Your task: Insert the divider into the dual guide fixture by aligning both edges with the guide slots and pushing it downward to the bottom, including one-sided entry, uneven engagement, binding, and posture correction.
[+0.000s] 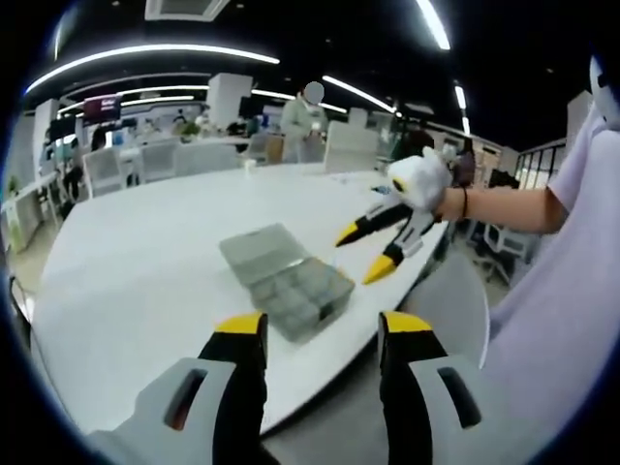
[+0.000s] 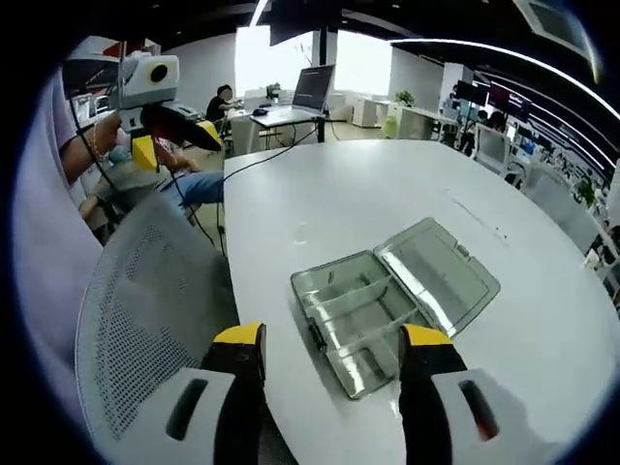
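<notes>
One clear plastic box lies open on a white table, its lid folded flat beside the tray, near the table's edge. Thin dividers stand inside the tray, splitting it into several compartments; their exact count cannot be told. Two grippers are in play, both hovering above and short of the box, touching nothing. In the right gripper view, the right gripper has its jaws spread wide and empty, the tray lying just beyond and between their yellow tips, while the left gripper hangs well off to the side, near a grey mesh chair. In the left gripper view, the left gripper is likewise parted and empty, the box just ahead of its tips; the right gripper, held in a person's hand, hovers past the box's far side, jaws apart.
</notes>
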Motion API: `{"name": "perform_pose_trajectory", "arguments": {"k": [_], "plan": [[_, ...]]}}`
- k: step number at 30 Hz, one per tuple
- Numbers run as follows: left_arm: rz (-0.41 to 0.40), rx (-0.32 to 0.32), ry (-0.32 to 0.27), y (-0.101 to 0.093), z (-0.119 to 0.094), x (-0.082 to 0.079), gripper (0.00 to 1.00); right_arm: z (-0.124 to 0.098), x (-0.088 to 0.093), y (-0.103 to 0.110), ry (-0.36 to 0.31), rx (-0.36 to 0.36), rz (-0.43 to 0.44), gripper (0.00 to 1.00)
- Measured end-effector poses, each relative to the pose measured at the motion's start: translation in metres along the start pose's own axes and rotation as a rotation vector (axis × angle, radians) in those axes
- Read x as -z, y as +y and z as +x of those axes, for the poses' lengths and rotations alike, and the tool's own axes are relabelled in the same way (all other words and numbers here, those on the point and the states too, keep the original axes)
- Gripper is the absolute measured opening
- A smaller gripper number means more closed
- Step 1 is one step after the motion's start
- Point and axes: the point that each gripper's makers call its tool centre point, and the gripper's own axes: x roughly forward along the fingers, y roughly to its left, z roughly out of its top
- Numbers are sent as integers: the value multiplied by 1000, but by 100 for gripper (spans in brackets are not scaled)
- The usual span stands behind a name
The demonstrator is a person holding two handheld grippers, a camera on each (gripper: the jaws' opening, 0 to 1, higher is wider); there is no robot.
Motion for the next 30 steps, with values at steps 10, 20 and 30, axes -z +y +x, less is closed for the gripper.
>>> {"name": "perform_pose_trajectory", "arguments": {"k": [10, 20, 30], "plan": [[0, 4, 21, -3, 6, 3, 46, -19, 15, 14, -79, 33, 87, 59], [-9, 2, 35, -4, 11, 8, 46, -26, 16, 38, -170, 52, 135, 66], [-20, -11, 59, 0, 14, 15, 46, -39, 16, 45, -231, 100, 155, 66]]}}
